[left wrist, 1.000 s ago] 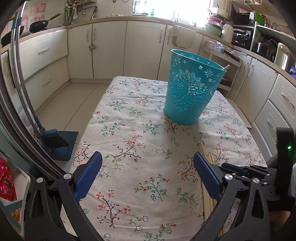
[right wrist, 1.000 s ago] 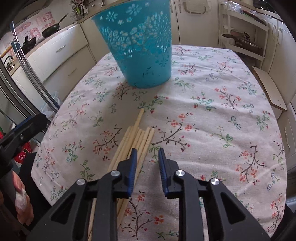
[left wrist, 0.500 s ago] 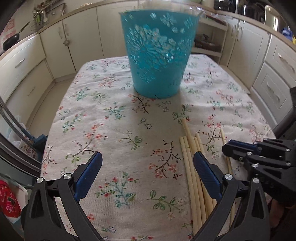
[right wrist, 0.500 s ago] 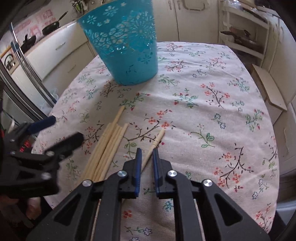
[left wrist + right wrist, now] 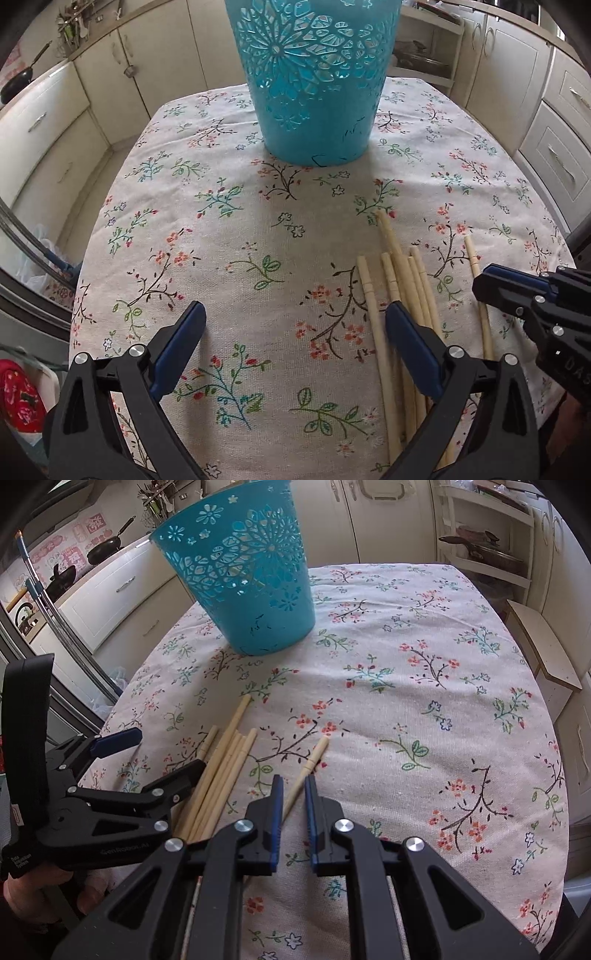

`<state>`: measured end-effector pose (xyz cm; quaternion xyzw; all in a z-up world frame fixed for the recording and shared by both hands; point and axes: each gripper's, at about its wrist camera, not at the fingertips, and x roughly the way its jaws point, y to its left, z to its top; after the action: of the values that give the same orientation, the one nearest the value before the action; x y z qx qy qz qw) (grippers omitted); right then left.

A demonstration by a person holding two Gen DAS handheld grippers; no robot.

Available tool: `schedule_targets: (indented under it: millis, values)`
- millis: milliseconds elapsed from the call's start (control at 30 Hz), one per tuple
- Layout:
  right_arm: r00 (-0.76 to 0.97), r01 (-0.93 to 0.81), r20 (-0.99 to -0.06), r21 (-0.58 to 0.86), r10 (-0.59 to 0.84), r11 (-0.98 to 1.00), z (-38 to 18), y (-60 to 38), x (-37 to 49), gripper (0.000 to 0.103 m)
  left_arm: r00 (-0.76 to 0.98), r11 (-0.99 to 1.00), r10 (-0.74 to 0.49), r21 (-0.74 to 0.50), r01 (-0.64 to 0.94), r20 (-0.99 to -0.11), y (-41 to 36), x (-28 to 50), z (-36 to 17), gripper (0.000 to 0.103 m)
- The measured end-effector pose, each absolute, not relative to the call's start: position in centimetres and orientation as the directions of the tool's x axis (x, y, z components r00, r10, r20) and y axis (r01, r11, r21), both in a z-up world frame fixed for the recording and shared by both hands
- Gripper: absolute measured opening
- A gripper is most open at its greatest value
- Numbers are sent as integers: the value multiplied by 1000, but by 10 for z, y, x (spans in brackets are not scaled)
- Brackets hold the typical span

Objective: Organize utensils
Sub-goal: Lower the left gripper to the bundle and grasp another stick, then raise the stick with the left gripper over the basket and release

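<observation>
A bundle of several pale wooden chopsticks [image 5: 402, 280] [image 5: 225, 768] lies on the floral tablecloth [image 5: 236, 236]. One single chopstick [image 5: 312, 757] [image 5: 474, 258] lies apart to its right, and my right gripper [image 5: 293, 786] [image 5: 480, 282] is shut on its lower part. My left gripper [image 5: 295, 317] [image 5: 166, 751] hangs wide open low over the cloth. Its right finger sits over the bundle, and the leftmost chopstick lies just inside it. The turquoise cut-out basket [image 5: 314, 74] [image 5: 243, 579] stands upright behind the chopsticks, with one stick showing through its holes.
Cream kitchen cabinets [image 5: 546, 122] surround the table on all sides. A low wooden shelf [image 5: 543, 653] stands off the right edge. Pans [image 5: 103, 550] sit on the left counter. A hand [image 5: 37, 886] holds the left gripper at the near left table edge.
My left gripper has moved closer to the basket and down over the chopstick bundle. My right gripper has closed on one chopstick, which now lies apart from the bundle.
</observation>
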<state>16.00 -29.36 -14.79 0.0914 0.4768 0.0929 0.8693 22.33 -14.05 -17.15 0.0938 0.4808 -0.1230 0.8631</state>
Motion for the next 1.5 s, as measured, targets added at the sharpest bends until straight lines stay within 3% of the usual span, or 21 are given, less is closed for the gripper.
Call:
schedule_targets:
  millis: [100, 267, 333, 633, 767, 867, 1167, 1500]
  values:
    - [527, -84, -813, 239, 247, 967, -148, -292, 163, 12, 503, 945, -168, 7, 326, -848, -143, 224, -168, 71]
    - [510, -162, -825, 184, 242, 969, -145, -276, 176, 12, 500, 939, -201, -20, 343, -842, -138, 230, -164, 18]
    - [494, -176, -838, 165, 232, 971, -144, -274, 183, 12, 486, 941, -218, -51, 333, -846, -128, 236, -164, 13]
    - [453, -204, -866, 130, 212, 970, -145, -271, 182, 14, 450, 941, -241, -93, 326, -860, -115, 241, -164, 15]
    - [437, -296, -881, 50, 181, 954, -144, -264, 185, 12, 451, 931, -282, -127, 343, -847, -114, 242, -164, 6]
    - [405, -302, -893, 69, 194, 951, -143, -274, 190, 12, 441, 927, -285, -129, 351, -851, -112, 245, -165, 6]
    - [479, -176, -859, 110, 183, 978, -147, -277, 180, 13, 472, 925, -203, -10, 380, -858, -126, 241, -165, 7]
    - [523, -150, -831, 131, 191, 980, -147, -280, 177, 10, 591, 929, -186, 56, 367, -784, -120, 229, -139, 5]
